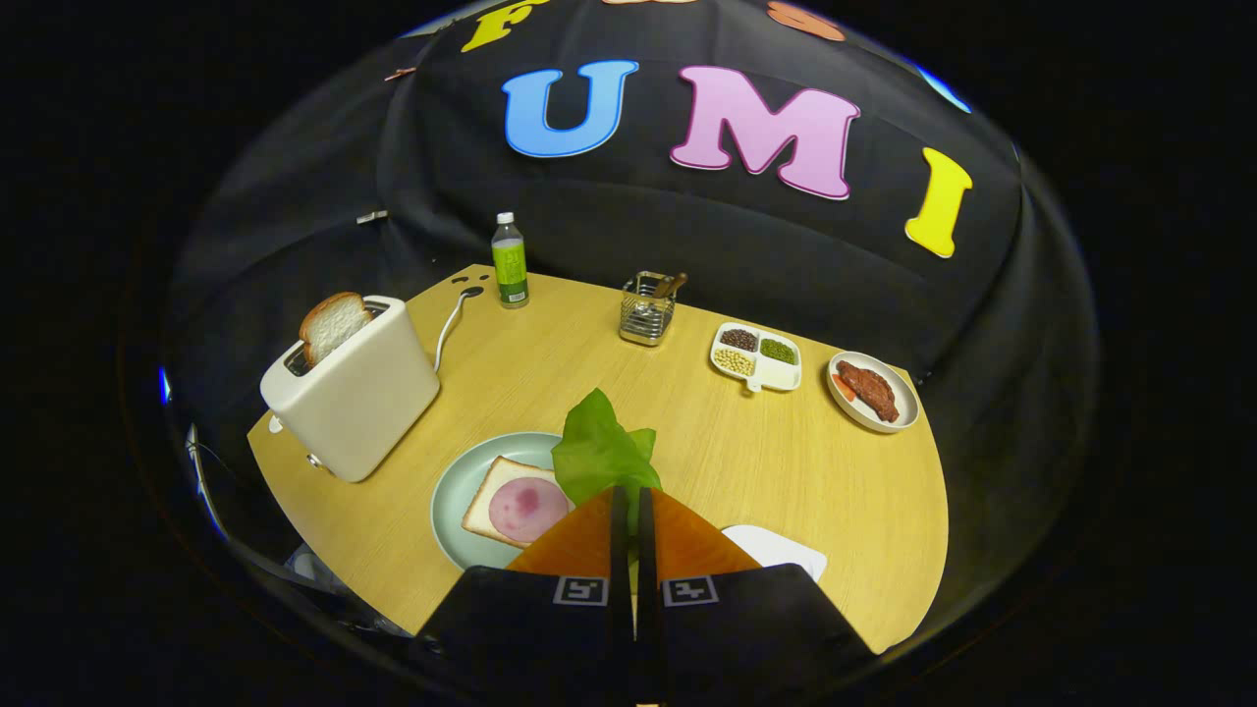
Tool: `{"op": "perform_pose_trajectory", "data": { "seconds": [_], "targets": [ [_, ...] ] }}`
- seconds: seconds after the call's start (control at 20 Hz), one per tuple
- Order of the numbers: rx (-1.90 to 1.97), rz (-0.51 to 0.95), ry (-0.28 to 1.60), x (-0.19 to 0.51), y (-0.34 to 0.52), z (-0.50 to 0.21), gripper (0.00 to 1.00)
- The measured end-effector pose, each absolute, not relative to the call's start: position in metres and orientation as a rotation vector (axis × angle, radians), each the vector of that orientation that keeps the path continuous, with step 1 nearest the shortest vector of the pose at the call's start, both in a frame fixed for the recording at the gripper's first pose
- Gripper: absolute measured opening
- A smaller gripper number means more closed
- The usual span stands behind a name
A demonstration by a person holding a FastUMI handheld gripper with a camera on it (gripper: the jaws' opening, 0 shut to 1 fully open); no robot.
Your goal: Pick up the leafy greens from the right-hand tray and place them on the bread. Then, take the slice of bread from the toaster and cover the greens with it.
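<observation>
My gripper (628, 494) is shut on the leafy greens (599, 450), which stick up and forward from between the two orange fingers. The leaf hangs above the table, beside the right rim of a pale green plate (455, 486). On that plate lies a slice of bread (491, 499) topped with a round of pink ham (527, 509). A white toaster (354, 393) stands to the left, beyond the plate, with a second bread slice (332, 324) poking out of its slot. A white tray (781, 550) lies just right of the fingers, partly hidden by them.
At the back of the wooden table (746, 462) stand a green-labelled bottle (509, 260), a wire holder (646, 309), a divided white dish of beans (756, 356) and a plate of meat (872, 391). The toaster's cord (450, 324) runs to the table's back left.
</observation>
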State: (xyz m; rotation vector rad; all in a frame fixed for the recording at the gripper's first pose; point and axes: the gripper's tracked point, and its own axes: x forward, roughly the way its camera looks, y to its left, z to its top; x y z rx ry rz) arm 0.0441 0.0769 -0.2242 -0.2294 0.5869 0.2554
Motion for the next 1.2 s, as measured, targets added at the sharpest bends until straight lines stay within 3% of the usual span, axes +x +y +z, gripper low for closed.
{"op": "perform_pose_trajectory", "data": {
  "seconds": [0.85, 1.15, 1.2],
  "targets": [
    [-0.375, 0.331, 0.687, 0.055, 0.170, -0.320, 0.06],
    [-0.279, 0.295, 0.793, 0.051, 0.174, -0.342, 0.21],
    [-0.243, 0.287, 0.803, 0.051, 0.175, -0.341, 0.36]
  ]
}}
